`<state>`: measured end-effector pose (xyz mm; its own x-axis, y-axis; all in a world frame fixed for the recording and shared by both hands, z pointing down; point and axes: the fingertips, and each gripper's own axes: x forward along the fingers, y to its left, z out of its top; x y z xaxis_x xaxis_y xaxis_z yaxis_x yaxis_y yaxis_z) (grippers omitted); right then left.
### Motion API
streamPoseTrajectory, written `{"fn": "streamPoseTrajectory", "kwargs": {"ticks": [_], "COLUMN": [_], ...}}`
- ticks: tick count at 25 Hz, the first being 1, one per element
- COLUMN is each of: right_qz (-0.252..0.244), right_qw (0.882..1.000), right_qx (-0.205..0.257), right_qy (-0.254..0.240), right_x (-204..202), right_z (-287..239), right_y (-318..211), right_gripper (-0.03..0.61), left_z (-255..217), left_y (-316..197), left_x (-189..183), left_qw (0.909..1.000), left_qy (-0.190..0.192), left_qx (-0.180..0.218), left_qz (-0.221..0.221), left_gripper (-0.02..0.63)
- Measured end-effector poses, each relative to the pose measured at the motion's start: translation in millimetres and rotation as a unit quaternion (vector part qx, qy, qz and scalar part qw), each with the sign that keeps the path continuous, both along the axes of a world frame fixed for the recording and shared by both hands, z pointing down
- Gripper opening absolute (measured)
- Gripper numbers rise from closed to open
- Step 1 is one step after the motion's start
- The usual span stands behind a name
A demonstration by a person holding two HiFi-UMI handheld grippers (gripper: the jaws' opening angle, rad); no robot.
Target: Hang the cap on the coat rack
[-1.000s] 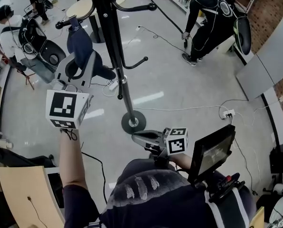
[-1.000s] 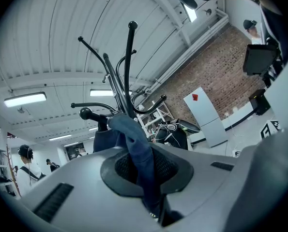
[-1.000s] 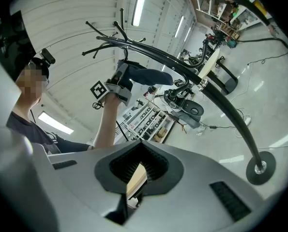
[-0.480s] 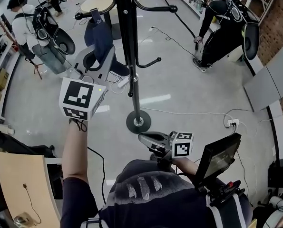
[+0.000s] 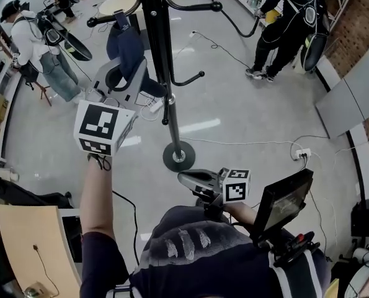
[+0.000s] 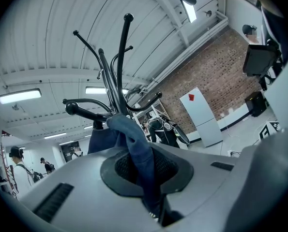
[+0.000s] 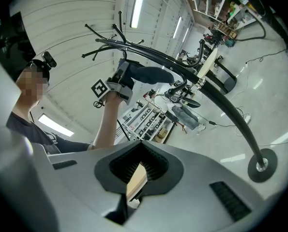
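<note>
L gripper [image 6: 144, 178] is pinching the dark-blue cap [image 6: 131, 139], jaws nearly together on the fabric. Cap is bunching just ahead, under a knobbed hook [image 6: 81, 111] of the coat rack [image 6: 115, 86]. R gripper [image 7: 135, 180] is gaping only a slit, empty.
</note>
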<state>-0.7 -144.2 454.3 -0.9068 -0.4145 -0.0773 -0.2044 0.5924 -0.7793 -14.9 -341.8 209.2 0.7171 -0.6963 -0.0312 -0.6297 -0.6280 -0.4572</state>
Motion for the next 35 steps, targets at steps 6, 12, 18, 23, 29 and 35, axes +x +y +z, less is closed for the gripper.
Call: {"fn": "streamPoseTrajectory", "kwargs": {"ticks": [6,12,18,23,29,35], "right_qz": [0.004,0.009,0.003,0.001,0.002,0.001], "right_qw": [1.000,1.000,1.000,1.000,1.000,1.000], "right_qx": [-0.002,-0.006,-0.006,-0.010,-0.010,-0.009], "right_qy": [-0.002,-0.005,-0.004,-0.003,-0.002,0.004], "right_x": [5,5,2,0,-1,-7], "right_z": [4,3,3,2,1,-1], "right_y": [-2,-4,-3,-2,-3,-8], "right_gripper": [0.003,0.003,0.003,0.003,0.003,0.003], "left_z": [8,7,9,10,7,6], "left_y": [-4,-6,-6,-5,1,15], "left_x": [6,9,10,11,5,-22], "left_qw": [1.0000,1.0000,1.0000,1.0000,0.9997,0.9985], "left_qy": [-0.003,-0.004,0.000,0.000,0.014,0.050], "left_qx": [-0.004,-0.005,-0.005,-0.004,0.018,0.023], "left_qz": [0.001,0.005,0.005,0.006,0.000,-0.010], "left_gripper": [0.038,0.038,0.038,0.038,0.049,0.086]}}
